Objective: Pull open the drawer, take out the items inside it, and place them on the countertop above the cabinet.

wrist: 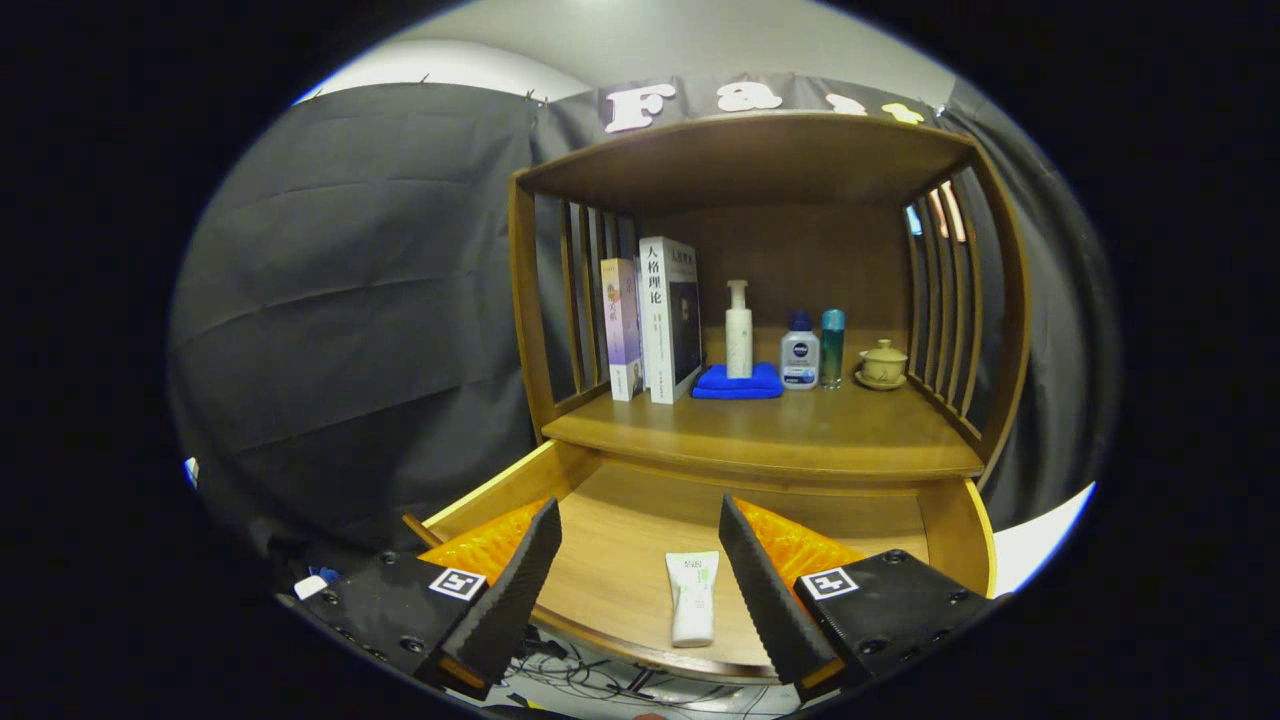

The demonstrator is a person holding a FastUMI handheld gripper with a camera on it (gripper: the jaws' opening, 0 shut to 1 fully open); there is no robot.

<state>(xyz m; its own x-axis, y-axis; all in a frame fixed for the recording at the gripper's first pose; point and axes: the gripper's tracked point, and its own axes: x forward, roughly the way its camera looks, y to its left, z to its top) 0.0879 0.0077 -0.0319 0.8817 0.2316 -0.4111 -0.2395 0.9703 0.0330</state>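
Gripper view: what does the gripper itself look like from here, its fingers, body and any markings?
The gripper has two wedge-shaped fingers with ribbed inner faces, tapering to points. Each sits on a dark block with screws, carrying a square black-and-white tag, with orange parts behind.

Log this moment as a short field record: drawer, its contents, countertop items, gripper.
drawer: pulled open
in drawer: white tube lying flat on the drawer floor
countertop: two books, pump bottle on blue cloth, two small bottles, lidded cup
gripper: open, fingers apart above the drawer, tube between them, not touched
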